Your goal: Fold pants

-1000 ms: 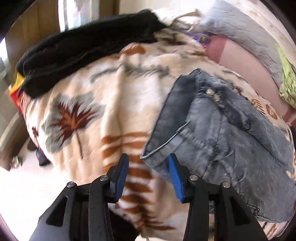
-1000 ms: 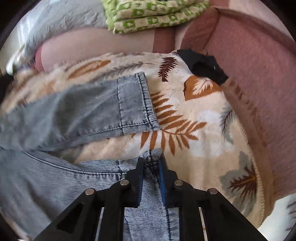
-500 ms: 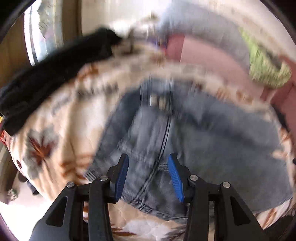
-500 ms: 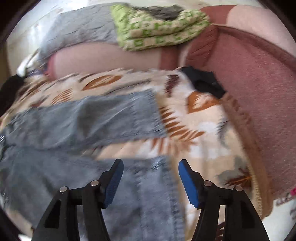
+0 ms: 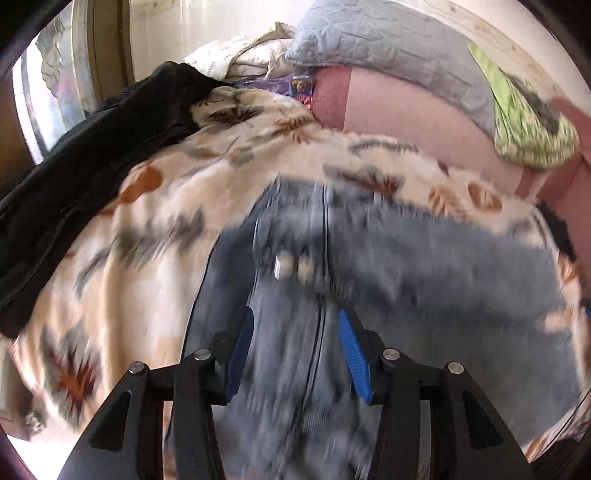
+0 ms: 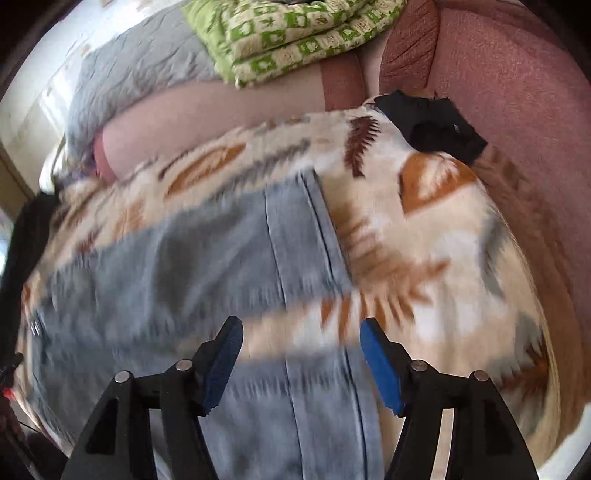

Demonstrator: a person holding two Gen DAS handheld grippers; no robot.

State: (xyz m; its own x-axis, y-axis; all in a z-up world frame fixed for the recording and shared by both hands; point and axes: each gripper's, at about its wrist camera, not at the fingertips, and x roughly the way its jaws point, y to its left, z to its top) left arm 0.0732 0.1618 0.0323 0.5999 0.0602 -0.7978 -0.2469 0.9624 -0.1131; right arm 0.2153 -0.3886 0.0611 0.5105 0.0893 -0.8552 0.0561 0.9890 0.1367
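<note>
Jeans point(image 5: 424, 266) lie spread on the leaf-print blanket point(image 5: 155, 229), both legs apart. Left claw point(image 5: 295, 354) and right claw point(image 6: 301, 363) hang spread, gripping nothing. Blurred frames suggest fast motion; a hasty pinch could bunch the denim.

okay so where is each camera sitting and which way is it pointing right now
Left wrist: rides the left claw, looking along its open fingers at the jeans waistband end; only the claw shows.
Right wrist: rides the right claw, looking along its open fingers at the leg hems; only the claw shows.
Shared: the jeans, leaf blanket, grey pillow, green cloth, pink sofa.
</note>
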